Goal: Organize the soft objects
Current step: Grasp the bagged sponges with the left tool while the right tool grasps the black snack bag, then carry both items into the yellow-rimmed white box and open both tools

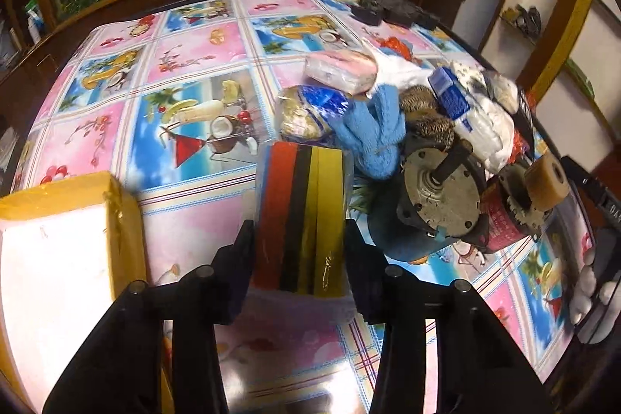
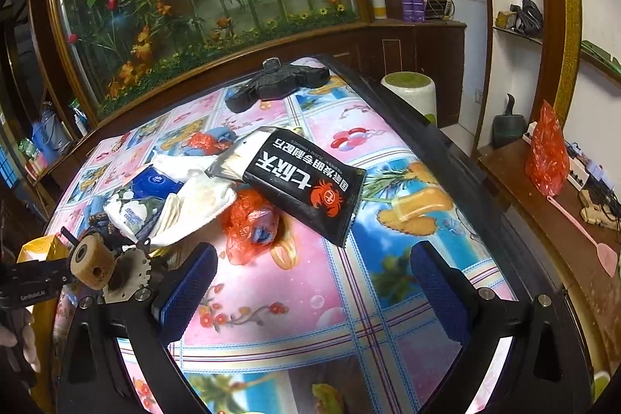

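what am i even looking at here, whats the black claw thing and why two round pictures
Each picture comes from a fisheye camera mounted on a hand-held gripper; a person carries one in each hand. There is no robot arm.

The left gripper has its jaws shut on a wrapped pack of red, black and yellow sponges. Beside it lie a blue fuzzy glove, an old metal motor and a yellow box.

The right gripper, with blue pads, is open and holds nothing. Ahead of it, on the patterned tablecloth, lie a black snack packet, a red plastic bag and white cloths.
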A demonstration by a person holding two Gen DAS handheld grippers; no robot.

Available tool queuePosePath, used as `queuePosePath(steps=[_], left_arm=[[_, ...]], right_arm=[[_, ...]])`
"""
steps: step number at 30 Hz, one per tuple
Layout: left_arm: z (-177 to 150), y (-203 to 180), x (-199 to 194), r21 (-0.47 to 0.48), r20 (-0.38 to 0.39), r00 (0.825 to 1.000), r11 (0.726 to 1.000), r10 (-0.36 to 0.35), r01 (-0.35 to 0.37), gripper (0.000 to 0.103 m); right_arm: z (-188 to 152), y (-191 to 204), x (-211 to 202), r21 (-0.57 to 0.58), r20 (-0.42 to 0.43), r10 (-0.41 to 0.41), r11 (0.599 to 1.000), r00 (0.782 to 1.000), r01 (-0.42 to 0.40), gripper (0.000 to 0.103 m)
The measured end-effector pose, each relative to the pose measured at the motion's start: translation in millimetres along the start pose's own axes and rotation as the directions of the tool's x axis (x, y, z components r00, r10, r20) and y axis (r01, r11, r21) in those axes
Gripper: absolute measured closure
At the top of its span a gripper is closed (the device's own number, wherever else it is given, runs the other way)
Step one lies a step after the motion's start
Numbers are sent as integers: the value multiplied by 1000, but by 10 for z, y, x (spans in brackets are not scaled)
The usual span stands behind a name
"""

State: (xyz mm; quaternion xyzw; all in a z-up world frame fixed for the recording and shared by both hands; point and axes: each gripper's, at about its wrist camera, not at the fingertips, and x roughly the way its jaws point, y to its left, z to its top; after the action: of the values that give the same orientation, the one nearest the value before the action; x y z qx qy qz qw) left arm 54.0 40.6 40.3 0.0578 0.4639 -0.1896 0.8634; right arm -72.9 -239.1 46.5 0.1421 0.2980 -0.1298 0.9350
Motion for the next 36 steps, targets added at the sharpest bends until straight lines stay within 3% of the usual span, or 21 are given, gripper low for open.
queuePosePath(steps=[6, 11, 15, 19, 23, 26, 29, 32, 33, 36], left_arm=[[-231, 11, -525, -66, 110, 993, 997, -43, 51, 62], [-537, -30, -915, -105, 181, 977, 985, -117, 137, 62], [-717, -16, -1049, -127, 200, 964, 971, -173, 201, 62], [-875, 7, -1104, -145, 213, 956, 961, -202, 235, 62], [-958, 38, -1094, -166, 200, 959, 958, -200, 234, 62], [-998, 70, -1080, -182, 190, 963, 957, -190, 225, 62], [-1005, 100, -1090, -187, 192, 964, 958, -182, 218, 62], [-1022, 116, -1102, -192, 201, 962, 955, -187, 226, 62], [-1031, 123, -1103, -195, 204, 960, 954, -190, 230, 62], [-1065, 125, -1124, -200, 212, 956, 949, -200, 243, 62]], right_arm=[[-3, -10, -34, 7, 10, 14, 1000, 1000, -14, 2], [57, -81, -121, 32, -27, 118, 993, 993, -117, 3], [324, -99, -167, -45, -59, 130, 990, 990, -133, 3], [581, 18, 118, -203, -150, 97, 971, 984, -127, 3], [724, 111, 545, -269, -269, 106, 946, 957, -180, 14], [839, 115, 752, -273, -277, 111, 943, 954, -189, 17], [887, 114, 870, -246, -294, 136, 946, 946, -212, 26], [885, 60, 853, -200, -304, 178, 949, 936, -245, 41], [873, 27, 859, -183, -317, 193, 948, 929, -259, 54], [809, 9, 821, -180, -320, 167, 956, 933, -233, 57]])
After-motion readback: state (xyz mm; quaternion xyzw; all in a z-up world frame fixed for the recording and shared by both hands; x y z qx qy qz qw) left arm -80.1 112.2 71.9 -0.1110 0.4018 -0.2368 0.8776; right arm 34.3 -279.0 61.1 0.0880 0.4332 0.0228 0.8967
